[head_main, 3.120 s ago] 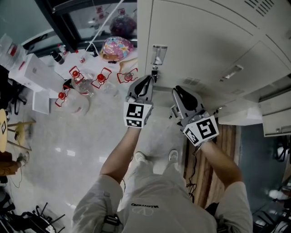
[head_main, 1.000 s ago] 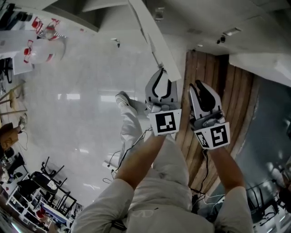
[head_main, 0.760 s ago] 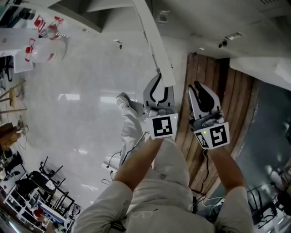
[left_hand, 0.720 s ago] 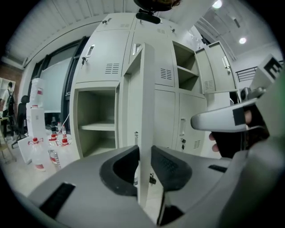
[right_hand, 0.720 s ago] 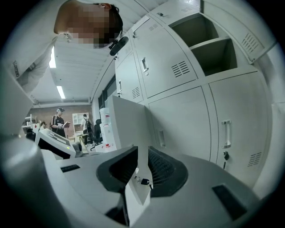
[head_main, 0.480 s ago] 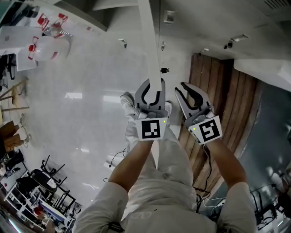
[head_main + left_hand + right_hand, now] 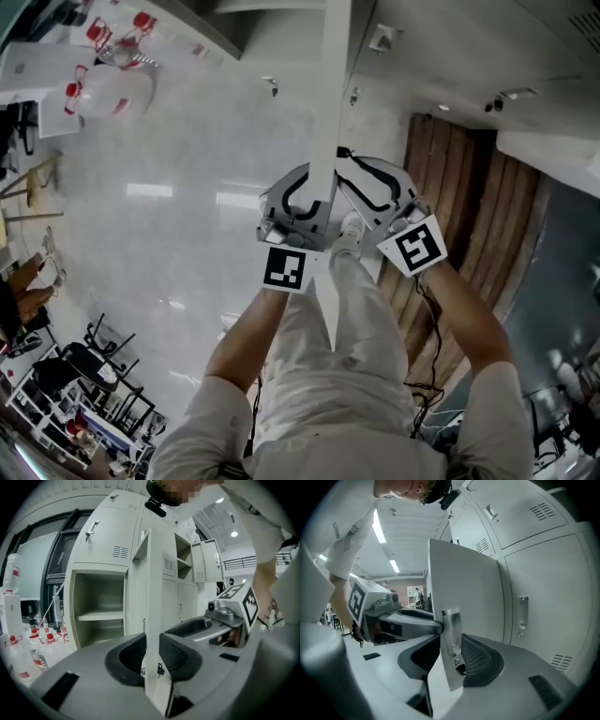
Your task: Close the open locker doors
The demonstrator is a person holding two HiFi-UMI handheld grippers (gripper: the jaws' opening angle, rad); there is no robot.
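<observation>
An open white locker door (image 7: 333, 94) runs down the middle of the head view, seen edge-on. My left gripper (image 7: 314, 178) is shut on its free edge. In the left gripper view both pads of my left gripper (image 7: 152, 653) press the door (image 7: 152, 597); the jaws closed slightly just before. My right gripper (image 7: 349, 173) comes in from the right, facing the left one. My right gripper (image 7: 451, 656) has just been opening its jaws and stands open around the door (image 7: 464, 583), with the metal handle (image 7: 451, 625) between them.
An open locker compartment (image 7: 101, 616) with a shelf is behind the door. Another open door (image 7: 206, 562) hangs further along. Closed lockers (image 7: 543, 588) stand to the right. A table with bottles (image 7: 103, 66), a wooden floor strip (image 7: 469, 206) and the person's shoe (image 7: 349, 230) are below.
The door has swung from slanted to straight in the head view, with the left gripper on its edge. The right gripper moved left up to the door and its jaws widened.
</observation>
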